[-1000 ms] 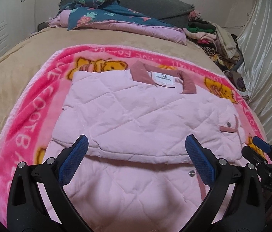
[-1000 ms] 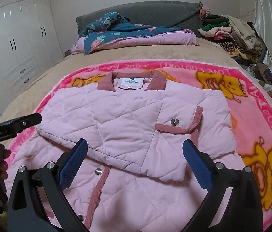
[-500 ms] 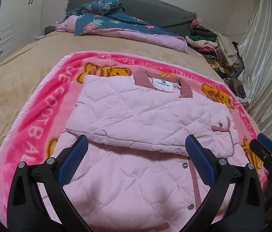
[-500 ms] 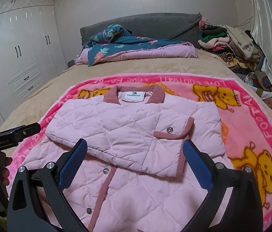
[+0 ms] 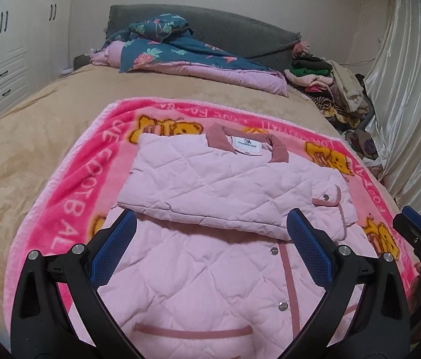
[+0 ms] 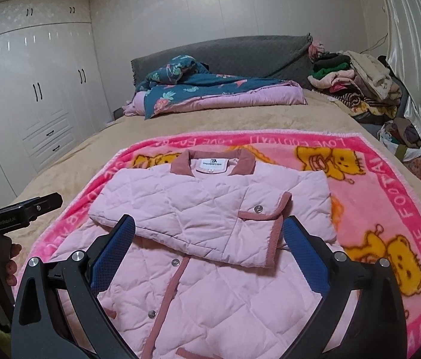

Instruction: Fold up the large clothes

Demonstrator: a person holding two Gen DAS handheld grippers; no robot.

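Now both claws raised further back from pink jacket (image 5: 210,257), left claw (image 5: 210,248) and right claw (image 6: 209,248) released, empty.

At centre frame, the jacket (image 6: 210,209) is pale pink with diamond quilting, a dusty-rose collar and trim. Under it, the blanket (image 6: 390,197) is hot pink with yellow bears. The bed (image 5: 31,137) is tan. At the top, the quilt (image 6: 210,89) is teal with a floral print.
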